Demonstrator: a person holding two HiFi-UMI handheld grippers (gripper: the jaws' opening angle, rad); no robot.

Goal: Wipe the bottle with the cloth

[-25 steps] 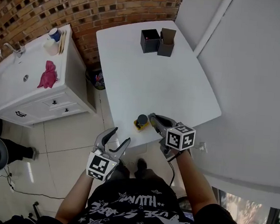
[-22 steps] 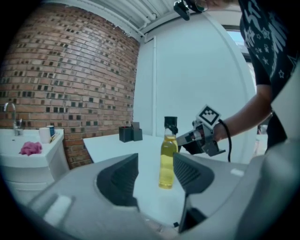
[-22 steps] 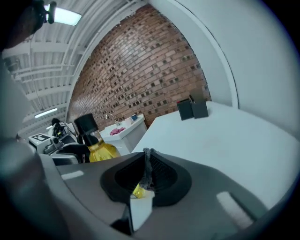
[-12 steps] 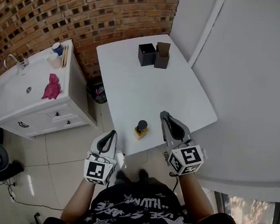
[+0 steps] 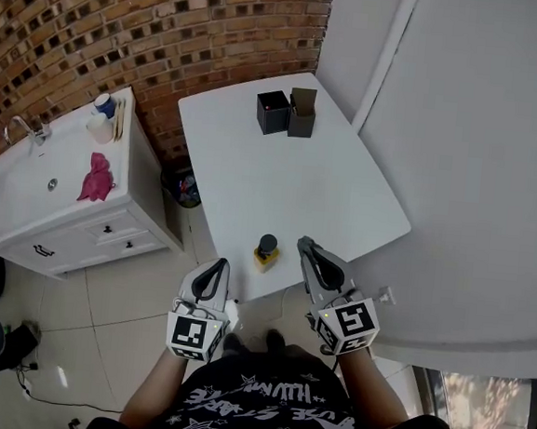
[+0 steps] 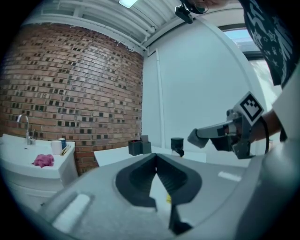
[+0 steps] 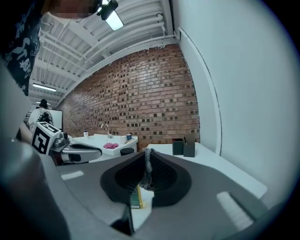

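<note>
The right claw (image 5: 306,247) pinches the cloth (image 7: 147,171), bottle (image 5: 266,253) just beside.

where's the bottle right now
Head view: the bottle stands at the near edge of the white table, between the left gripper and the right gripper.

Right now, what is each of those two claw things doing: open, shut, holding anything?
Left gripper: jaws just closed, shut, empty.
Right gripper: shut on a thin grey fuzzy cloth.
</note>
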